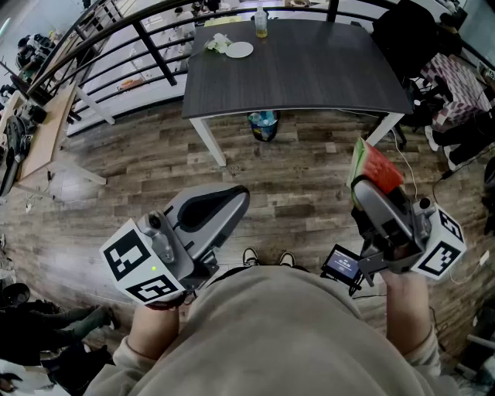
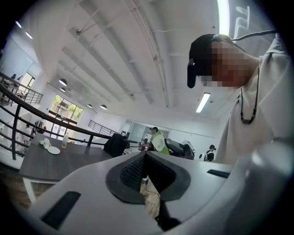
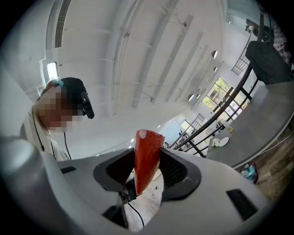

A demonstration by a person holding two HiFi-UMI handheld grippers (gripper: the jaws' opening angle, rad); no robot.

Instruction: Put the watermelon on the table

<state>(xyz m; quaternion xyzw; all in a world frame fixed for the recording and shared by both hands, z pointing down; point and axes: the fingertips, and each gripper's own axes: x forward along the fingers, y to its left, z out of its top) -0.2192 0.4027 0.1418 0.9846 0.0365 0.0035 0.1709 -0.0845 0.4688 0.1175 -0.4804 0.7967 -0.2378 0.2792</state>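
Note:
A red watermelon slice (image 1: 377, 165) with a green rind is clamped between the jaws of my right gripper (image 1: 366, 188), held over the wooden floor at the right. In the right gripper view the slice (image 3: 145, 158) stands up between the two pads of the right gripper (image 3: 147, 170), pressed from both sides. The dark table (image 1: 309, 73) stands ahead, well beyond both grippers. My left gripper (image 1: 234, 198) is at the lower left, jaws shut with nothing in them. In its own view the left gripper (image 2: 145, 155) has its tips meeting.
On the table's far left stand a white plate (image 1: 239, 49) and a bottle (image 1: 261, 23). A blue bin (image 1: 264, 125) sits under the table. A dark chair (image 1: 410, 35) is at the table's right corner and a black railing (image 1: 116, 46) runs at the left.

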